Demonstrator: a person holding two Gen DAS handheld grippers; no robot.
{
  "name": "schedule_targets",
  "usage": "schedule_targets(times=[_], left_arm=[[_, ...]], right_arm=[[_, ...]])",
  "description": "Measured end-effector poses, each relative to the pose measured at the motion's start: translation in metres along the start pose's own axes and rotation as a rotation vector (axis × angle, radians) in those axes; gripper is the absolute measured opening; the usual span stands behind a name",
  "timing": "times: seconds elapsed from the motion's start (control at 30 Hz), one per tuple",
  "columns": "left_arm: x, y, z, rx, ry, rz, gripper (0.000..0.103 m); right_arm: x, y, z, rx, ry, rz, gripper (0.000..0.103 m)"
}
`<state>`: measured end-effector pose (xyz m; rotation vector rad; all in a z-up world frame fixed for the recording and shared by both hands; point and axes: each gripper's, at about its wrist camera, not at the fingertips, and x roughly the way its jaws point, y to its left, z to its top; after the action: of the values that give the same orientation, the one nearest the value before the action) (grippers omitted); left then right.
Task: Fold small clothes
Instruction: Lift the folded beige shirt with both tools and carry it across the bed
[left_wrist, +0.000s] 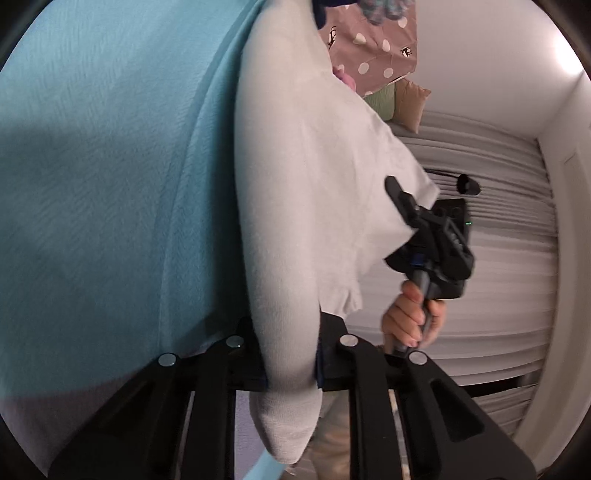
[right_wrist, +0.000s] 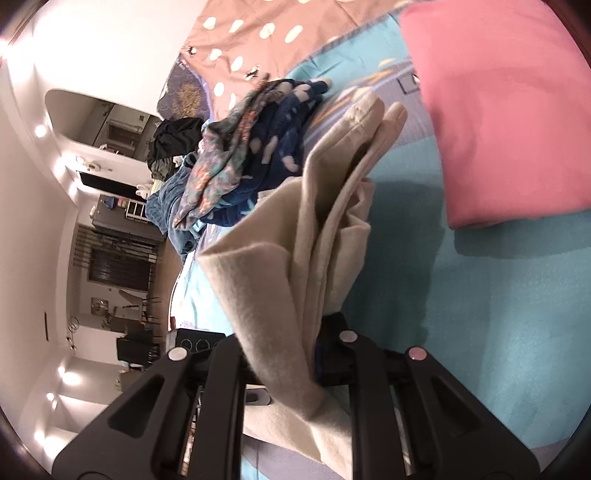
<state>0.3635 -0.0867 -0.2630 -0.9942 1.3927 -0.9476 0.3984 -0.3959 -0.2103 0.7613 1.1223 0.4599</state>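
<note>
A beige knit garment (left_wrist: 295, 184) hangs stretched between both grippers over a teal bedspread (left_wrist: 92, 147). In the left wrist view its rolled edge runs down between the fingers of my left gripper (left_wrist: 291, 369), whose pads press on it. Further along, a corner of the cloth meets the right gripper, held by a person's hand (left_wrist: 410, 321). In the right wrist view the garment (right_wrist: 266, 277) bunches in folds and passes between the fingers of my right gripper (right_wrist: 291, 354), which is shut on it.
A folded pink cloth (right_wrist: 509, 110) lies on the bedspread (right_wrist: 480, 314) to the right. A heap of dark blue and patterned clothes (right_wrist: 251, 147) sits beyond the garment, beside a brown dotted blanket (right_wrist: 266, 29). Cushions (left_wrist: 410, 103) rest against the wall.
</note>
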Motion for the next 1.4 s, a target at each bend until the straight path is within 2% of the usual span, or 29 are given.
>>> schedule_targets(times=[0.17, 0.23, 0.5, 0.73, 0.83, 0.9, 1.0, 1.13, 1.23, 1.4], left_arm=[[-0.007, -0.032, -0.016, 0.122, -0.002, 0.007, 0.016], [-0.011, -0.051, -0.024, 0.188, -0.01, 0.014, 0.016], [-0.018, -0.107, -0.034, 0.343, -0.018, -0.031, 0.016], [-0.018, -0.132, -0.043, 0.471, -0.024, -0.02, 0.017], [-0.008, -0.138, -0.038, 0.488, -0.036, -0.042, 0.017], [-0.007, -0.127, -0.037, 0.476, -0.036, -0.064, 0.017], [0.022, -0.136, -0.009, 0.479, -0.023, -0.079, 0.017], [0.073, -0.125, 0.031, 0.436, -0.001, -0.076, 0.017], [0.113, -0.103, 0.065, 0.4, 0.016, -0.063, 0.017], [0.164, -0.043, 0.107, 0.338, 0.037, -0.034, 0.017]], right_arm=[[-0.02, 0.028, -0.01, -0.076, -0.037, -0.012, 0.012], [-0.038, 0.042, -0.014, -0.108, -0.067, -0.007, 0.012], [-0.122, 0.09, -0.025, -0.197, -0.194, -0.006, 0.012], [-0.171, 0.121, -0.003, -0.241, -0.249, -0.067, 0.012], [-0.194, 0.129, 0.017, -0.241, -0.276, -0.077, 0.012], [-0.21, 0.13, 0.033, -0.24, -0.294, -0.093, 0.012], [-0.227, 0.118, 0.066, -0.197, -0.311, -0.115, 0.012], [-0.227, 0.081, 0.107, -0.143, -0.304, -0.151, 0.012], [-0.211, 0.041, 0.136, -0.086, -0.284, -0.176, 0.012], [-0.17, -0.042, 0.177, 0.018, -0.244, -0.166, 0.012]])
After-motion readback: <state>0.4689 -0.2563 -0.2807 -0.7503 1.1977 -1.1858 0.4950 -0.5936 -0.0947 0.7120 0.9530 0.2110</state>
